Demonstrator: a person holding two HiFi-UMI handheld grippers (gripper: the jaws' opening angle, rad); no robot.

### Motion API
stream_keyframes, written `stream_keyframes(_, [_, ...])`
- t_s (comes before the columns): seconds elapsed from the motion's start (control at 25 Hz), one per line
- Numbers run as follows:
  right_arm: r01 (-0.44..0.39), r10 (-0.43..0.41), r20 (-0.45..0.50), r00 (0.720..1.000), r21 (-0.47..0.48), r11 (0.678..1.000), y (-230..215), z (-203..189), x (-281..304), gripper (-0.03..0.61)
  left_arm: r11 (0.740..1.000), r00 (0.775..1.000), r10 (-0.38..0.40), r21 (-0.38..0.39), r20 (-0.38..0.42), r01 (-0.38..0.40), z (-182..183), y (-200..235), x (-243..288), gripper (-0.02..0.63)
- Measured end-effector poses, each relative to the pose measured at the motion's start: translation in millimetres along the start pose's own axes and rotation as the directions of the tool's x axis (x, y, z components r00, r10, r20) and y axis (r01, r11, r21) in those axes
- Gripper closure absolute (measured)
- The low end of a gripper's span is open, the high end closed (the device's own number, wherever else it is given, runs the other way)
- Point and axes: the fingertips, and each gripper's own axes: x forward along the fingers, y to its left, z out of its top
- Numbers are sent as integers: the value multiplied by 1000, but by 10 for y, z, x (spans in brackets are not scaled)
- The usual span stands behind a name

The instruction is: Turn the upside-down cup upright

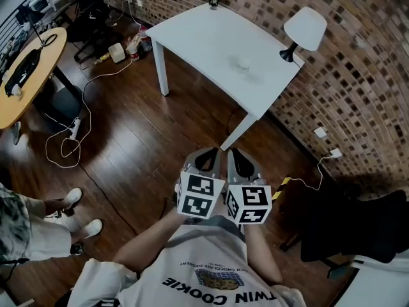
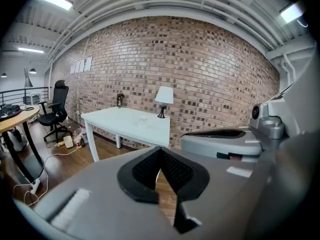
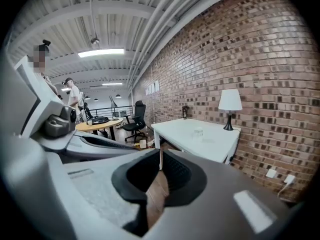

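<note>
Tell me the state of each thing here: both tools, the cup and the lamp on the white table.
Left tool: shut, empty.
Right tool: shut, empty.
Cup: standing on the white table, far from both tools; too small to tell which way up.
Lamp: upright at the table's corner.

The worktop (image 1: pixel 211 50) is plain white, and the cup (image 1: pixel 243 62) looks clear and pale. The lamp (image 1: pixel 305 27) has a white shade on a black base. The brick wall (image 1: pixel 358 94) is mottled brown, dark and cream. The floor (image 1: pixel 140 139) is dark brown planks. The left tongs (image 1: pixel 206 158) and right tongs (image 1: pixel 241 162) are grey, with black ribbed pads (image 2: pixel 175 169) and black-and-white square markers.
</note>
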Motion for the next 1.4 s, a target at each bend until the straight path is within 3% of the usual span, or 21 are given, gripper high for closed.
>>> stream_keyframes(0.32, [-17,17,-3,1000,13,1000,-193,119,546,571,1000,1000,17,-5,-10,-17,145,337,434,611])
stream_keyframes(0.88, [-112,112,-46,993,18,994,-1200,463,1890,557,996,995,87,-26,-55,-89,700,773,1866,611])
stream_keyframes(1.4, [-141,136,-129,982,-31,990,-2069,519,2971,398,992,989,122,-8,-82,-123,1076,986,2843,611])
